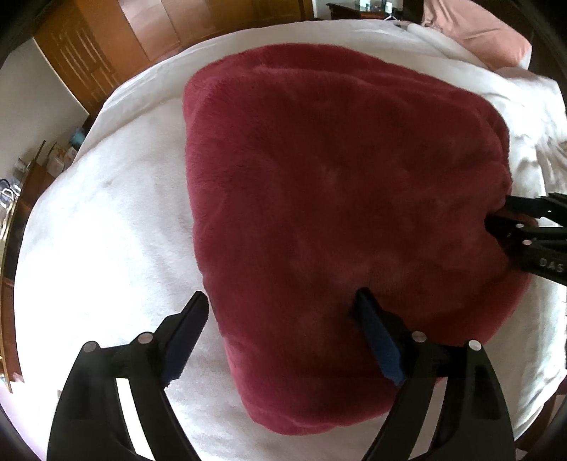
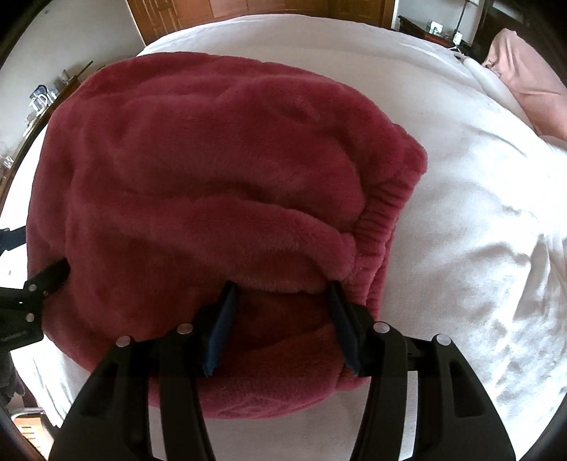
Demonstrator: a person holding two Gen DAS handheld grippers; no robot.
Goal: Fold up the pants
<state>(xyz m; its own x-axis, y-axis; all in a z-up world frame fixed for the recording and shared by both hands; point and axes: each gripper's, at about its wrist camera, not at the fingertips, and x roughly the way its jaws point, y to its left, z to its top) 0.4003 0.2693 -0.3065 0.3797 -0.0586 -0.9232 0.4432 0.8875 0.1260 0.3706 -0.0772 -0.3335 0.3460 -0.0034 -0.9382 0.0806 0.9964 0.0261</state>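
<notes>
The fluffy dark red fleece pants (image 1: 336, 184) lie folded into a thick bundle in the middle of the wide white bed cover (image 1: 117, 230). The ribbed stretchy waistband (image 2: 381, 227) shows at the right side of the bundle.

The left gripper (image 1: 283, 308) stands wide open. One black finger is over the white cover and the other rests on the red fleece near the front left corner. Nothing is pinched there.

The right gripper (image 2: 283, 296) has its two fingers about half apart, with a fat roll of the top layer between them. I think it is holding that roll, but the fleece is so puffy that I cannot be sure how hard the pads press.

What could go wrong? The fleece is thick and springy. If the right fingers let go too fast, the top layer may pop up and the fold may open. If that gripper lifts while gripping, it could drag the whole bundle out of shape. The open left finger on the fabric could snag the fluff and pull the corner crooked.

The bed cover is soft and wrinkled on the right side. A pink pillow (image 2: 531, 78) lies at the far right corner. Brown wooden cupboard doors (image 1: 117, 39) stand behind the bed, and a dark side table (image 2: 436, 28) holds small things.
</notes>
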